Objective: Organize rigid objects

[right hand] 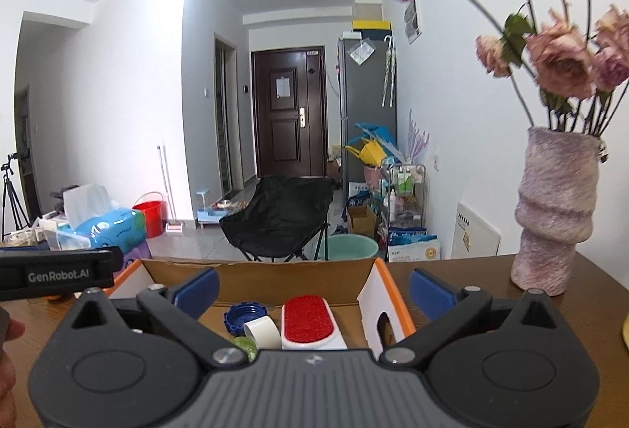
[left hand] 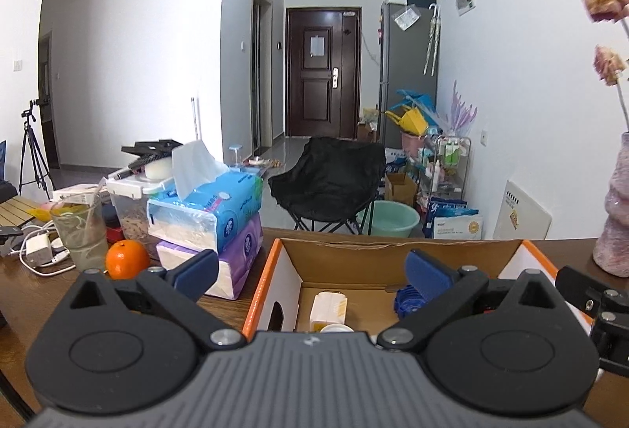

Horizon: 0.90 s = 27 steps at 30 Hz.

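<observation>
Cardboard box [right hand: 255, 276] with lint brush [right hand: 308, 318], blue lid [right hand: 240, 316], tape roll [right hand: 261, 331]; both grippers wide open, empty.

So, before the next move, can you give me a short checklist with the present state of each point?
1. Left gripper open, nothing between its fingers: ok.
2. Right gripper open, nothing between its fingers: ok.
3. Cardboard box open at the top: ok.
4. Lint brush, blue cap and tape roll lie inside the box: ok.
5. Vase stands upright beside the box: ok.
6. Orange remains outside the box; whether it belongs inside: cannot tell.
</observation>
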### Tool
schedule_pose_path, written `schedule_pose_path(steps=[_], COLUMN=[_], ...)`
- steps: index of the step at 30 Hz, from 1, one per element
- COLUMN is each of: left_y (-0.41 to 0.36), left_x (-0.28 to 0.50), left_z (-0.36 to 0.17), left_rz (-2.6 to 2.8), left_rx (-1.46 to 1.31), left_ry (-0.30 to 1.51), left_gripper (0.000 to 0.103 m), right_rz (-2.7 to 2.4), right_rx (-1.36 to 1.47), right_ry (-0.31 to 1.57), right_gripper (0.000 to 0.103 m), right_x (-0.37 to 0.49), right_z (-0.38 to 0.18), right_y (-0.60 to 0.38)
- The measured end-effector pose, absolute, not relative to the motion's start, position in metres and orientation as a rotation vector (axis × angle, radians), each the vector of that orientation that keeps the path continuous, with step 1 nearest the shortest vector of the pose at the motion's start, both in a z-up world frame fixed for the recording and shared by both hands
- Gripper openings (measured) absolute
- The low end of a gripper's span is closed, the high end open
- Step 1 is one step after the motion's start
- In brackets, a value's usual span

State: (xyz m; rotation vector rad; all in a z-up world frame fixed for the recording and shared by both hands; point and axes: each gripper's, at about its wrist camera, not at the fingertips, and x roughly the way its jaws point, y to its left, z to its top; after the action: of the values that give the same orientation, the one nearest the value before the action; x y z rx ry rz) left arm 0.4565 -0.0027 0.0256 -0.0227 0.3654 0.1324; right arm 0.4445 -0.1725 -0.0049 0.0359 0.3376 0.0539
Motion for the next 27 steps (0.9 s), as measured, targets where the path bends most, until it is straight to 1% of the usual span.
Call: schedule_pose_path(steps=[13,27], left_y=[-0.011,-0.009], left_x=[0.366,0.227], left_z=[0.039,0.05], left_rz=[0.085,0.031], left_rx=[-0.02,-0.017], left_ry=[0.346,0.332], left_gripper=[0.103,0.103], right_rz=[0.067,0.082], right_rx=[0.032,0.015], right_ry=[0.291,0.296], right_gripper=[0.103,0.103], right_x=[0.353,0.223], right_z=[0.015,0.026], right_y=[-0.179,-0.181])
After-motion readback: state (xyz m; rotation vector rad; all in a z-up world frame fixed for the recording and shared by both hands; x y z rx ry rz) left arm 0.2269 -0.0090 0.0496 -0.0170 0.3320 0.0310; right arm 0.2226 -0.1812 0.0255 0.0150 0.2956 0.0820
